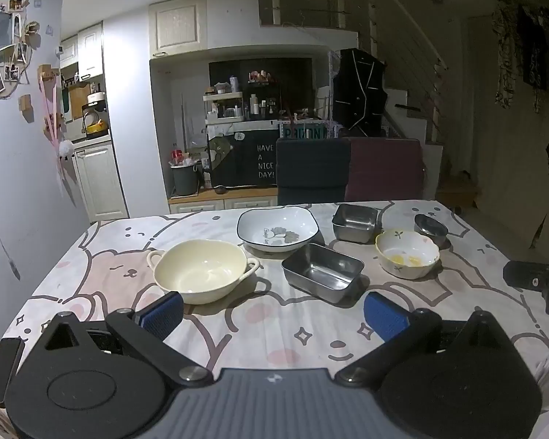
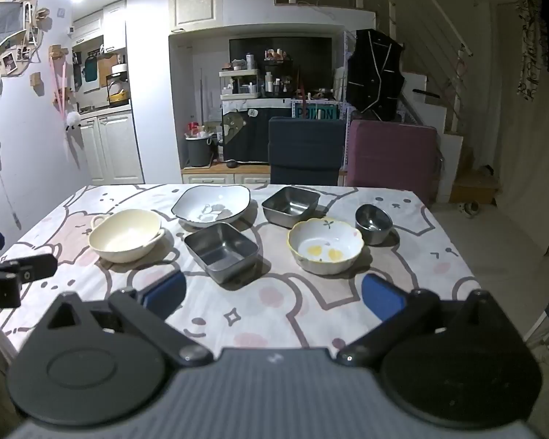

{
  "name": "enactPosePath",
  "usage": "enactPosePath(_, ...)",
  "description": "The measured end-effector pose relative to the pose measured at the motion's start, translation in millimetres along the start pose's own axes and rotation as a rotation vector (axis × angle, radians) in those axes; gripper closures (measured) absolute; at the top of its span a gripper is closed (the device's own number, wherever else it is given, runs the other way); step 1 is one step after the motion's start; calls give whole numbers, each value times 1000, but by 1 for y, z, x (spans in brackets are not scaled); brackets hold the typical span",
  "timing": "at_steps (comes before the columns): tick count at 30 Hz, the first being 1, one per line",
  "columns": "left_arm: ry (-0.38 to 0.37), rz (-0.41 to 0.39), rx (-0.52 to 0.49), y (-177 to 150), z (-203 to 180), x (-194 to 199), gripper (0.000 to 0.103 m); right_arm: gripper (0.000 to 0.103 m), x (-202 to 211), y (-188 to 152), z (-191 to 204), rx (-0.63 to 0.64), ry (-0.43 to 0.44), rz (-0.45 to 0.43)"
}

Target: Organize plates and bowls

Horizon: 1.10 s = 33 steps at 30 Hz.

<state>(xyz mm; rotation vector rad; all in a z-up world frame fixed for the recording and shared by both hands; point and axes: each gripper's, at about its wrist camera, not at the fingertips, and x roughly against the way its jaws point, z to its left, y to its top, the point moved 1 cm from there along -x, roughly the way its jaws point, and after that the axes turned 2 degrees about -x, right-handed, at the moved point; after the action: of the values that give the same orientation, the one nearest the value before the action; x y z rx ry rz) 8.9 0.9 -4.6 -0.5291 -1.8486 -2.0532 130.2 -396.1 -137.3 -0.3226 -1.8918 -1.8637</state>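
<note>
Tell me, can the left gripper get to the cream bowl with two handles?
Probably yes. The left gripper has its jaws wide open and empty, and the cream bowl with two handles sits just ahead of it on the cartoon-print tablecloth, with nothing standing between them.

Home interior, open kitchen/dining: white kitchen cabinets (image 1: 95, 179), a staircase (image 1: 413, 102), clothes hung on a rail (image 1: 530, 51), dining table (image 1: 274, 329) covered with cartoon-bear cloth.
</note>
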Motion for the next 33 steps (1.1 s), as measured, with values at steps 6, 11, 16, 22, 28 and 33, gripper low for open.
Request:
enactPosePath(6,-2,1,1,0,0,0,0,0,0,0,0,0,0,1)
enactPosePath(11,-2,2,2,0,0,0,0,0,-1,0,0,-1,1,2)
enactPosePath(16,-3,2,4,0,0,0,0,0,-1,0,0,-1,1,3)
enactPosePath(22,-5,3,5,0,0,0,0,0,-1,0,1,-2,1,4)
enactPosePath(28,-6,5,5,0,-6,1,0,0,-1,0,1,-2,2,5)
enactPosePath(33,-6,6,8,0,-5,1,0,0,-2,0,1,-2,2,6)
